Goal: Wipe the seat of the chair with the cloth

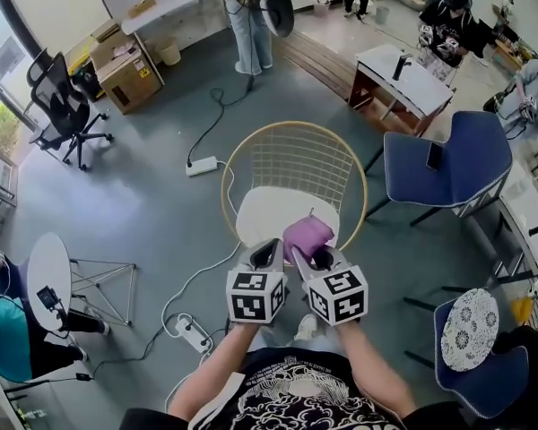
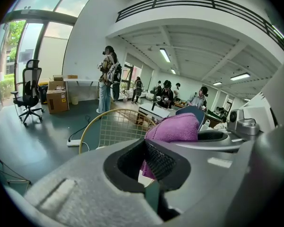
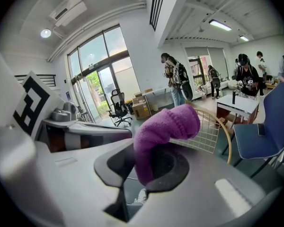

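We are clamping our right claw (image 3: 143, 169) on the cloth (image 3: 166, 126), a fuzzy purple roll rising from the pads and curling forward toward the chair's wire back (image 1: 291, 164), over the white seat (image 1: 262, 215); our left claw (image 2: 144, 162) is hovering beside it, pressed together and empty.

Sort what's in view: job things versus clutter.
Job: cloth; chair; right gripper, shut on the cloth.
Lying about: blue chair; office chair; cardboard box; power strip.
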Tool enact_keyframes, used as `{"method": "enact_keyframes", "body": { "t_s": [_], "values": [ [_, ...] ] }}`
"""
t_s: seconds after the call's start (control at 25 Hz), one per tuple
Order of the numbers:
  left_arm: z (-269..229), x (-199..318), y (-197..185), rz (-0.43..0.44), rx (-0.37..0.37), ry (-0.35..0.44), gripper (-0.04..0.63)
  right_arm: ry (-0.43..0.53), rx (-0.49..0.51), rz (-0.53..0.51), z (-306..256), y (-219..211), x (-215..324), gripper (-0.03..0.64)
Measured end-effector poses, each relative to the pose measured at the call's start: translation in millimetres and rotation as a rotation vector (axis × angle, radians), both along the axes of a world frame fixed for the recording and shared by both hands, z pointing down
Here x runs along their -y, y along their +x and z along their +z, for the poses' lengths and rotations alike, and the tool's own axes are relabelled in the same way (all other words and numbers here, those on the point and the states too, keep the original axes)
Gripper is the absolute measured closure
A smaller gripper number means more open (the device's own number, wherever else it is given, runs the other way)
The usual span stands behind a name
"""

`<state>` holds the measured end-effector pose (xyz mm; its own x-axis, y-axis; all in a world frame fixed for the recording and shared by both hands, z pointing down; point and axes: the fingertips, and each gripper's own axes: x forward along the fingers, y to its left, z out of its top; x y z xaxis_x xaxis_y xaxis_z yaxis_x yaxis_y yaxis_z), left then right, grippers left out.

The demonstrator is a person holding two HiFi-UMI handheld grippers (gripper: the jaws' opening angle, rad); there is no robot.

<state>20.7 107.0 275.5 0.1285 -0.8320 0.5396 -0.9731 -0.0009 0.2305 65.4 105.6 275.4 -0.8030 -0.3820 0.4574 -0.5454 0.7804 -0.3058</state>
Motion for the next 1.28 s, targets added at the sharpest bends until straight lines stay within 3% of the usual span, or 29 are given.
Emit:
{"method": "enact_keyframes", "body": {
  "t_s": [0.48, 0.8, 1.28],
  "values": [
    [42.0, 61.8, -88.5, 0.075, -0.084, -0.059, 0.600, -0.065, -0.091, 0.074, 41.3, -83.3, 52.7, 0.555],
    [72.8, 96.7, -123.7, 0.121, -0.130, -0.097, 0.600, -0.125, -0.144, 0.088, 74.6, -120.4, 78.0, 0.555],
    [124.3, 117.5, -180.7, 0.109, -0.173, -0.154, 0.600, -0.212, -0.188, 0.062, 135.7, -173.6, 107.3, 0.557]
  ]
}}
